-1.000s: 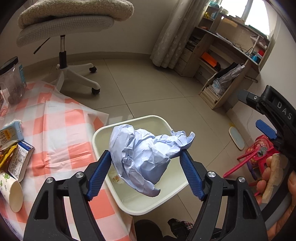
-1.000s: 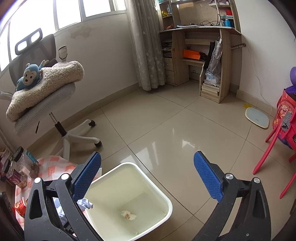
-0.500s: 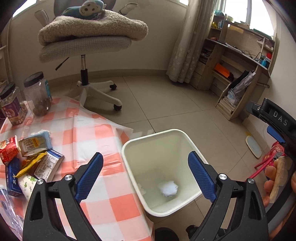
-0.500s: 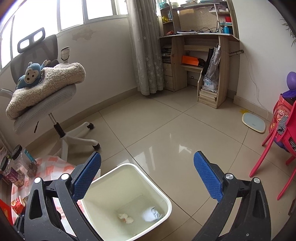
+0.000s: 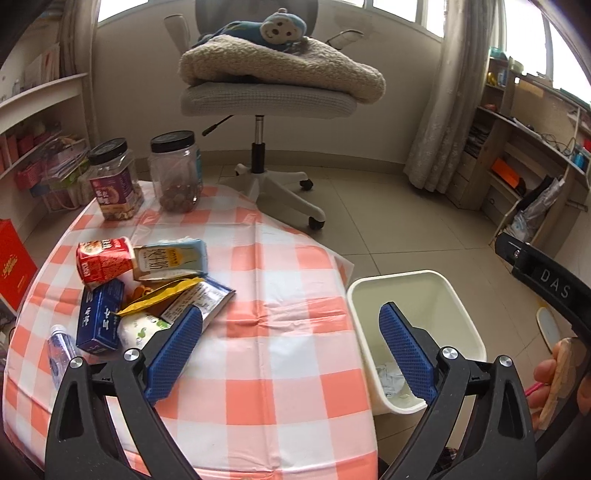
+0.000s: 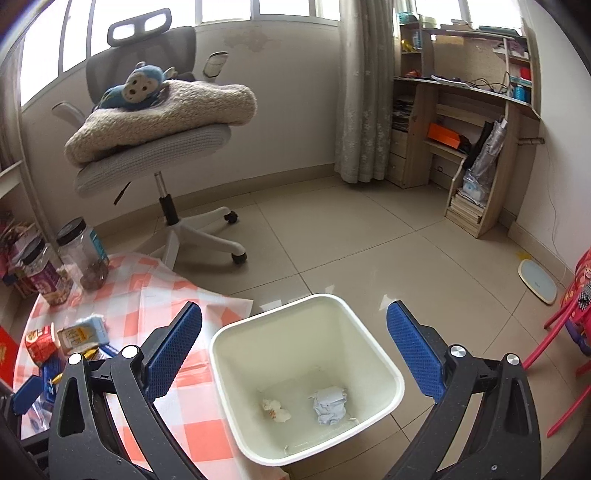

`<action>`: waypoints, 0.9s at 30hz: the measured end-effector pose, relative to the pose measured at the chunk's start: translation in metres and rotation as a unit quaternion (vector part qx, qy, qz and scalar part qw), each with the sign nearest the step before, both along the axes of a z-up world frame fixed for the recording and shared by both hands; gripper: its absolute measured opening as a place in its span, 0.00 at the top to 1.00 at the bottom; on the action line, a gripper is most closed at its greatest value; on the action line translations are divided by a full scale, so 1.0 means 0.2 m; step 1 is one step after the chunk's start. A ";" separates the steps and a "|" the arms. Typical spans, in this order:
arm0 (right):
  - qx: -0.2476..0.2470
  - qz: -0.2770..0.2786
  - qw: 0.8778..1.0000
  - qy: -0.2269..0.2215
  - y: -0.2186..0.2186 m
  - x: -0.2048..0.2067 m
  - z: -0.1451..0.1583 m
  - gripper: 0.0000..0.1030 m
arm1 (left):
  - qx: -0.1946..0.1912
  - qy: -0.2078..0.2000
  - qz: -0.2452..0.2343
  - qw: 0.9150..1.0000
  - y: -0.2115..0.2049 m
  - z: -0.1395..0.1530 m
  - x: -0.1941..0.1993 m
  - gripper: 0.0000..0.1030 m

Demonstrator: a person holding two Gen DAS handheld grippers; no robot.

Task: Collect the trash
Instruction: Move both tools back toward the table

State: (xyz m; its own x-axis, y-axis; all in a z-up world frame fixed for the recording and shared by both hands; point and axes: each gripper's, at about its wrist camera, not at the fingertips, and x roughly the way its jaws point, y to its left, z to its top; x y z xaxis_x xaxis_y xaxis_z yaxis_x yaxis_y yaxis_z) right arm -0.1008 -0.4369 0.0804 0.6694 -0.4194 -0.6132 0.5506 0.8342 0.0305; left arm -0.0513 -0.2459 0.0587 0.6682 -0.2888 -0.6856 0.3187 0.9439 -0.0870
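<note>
The left gripper (image 5: 290,347) hangs with fingers spread and empty over the tabletop (image 5: 280,391); it should go to the trash pile (image 5: 147,288) near the left edge and take one piece. Two jars (image 5: 144,177) stand at the far edge. The bin (image 6: 384,354) beside the right edge holds two paper wads (image 6: 328,404). The right gripper (image 6: 293,347) above it is also spread, empty.

Daylight from windows (image 6: 280,7) at back, blown out white; room evenly bright w/ soft shadows. Glossy floor tiles (image 6: 332,258) show glare. Strong fisheye bend + dark vignette at corners; focus sharp, no motion blur
</note>
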 end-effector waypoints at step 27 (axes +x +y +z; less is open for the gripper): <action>0.018 0.202 0.974 0.102 0.75 0.48 -0.22 0.07 | 0.005 0.256 0.215 0.942 1.26 -0.44 0.39 0.08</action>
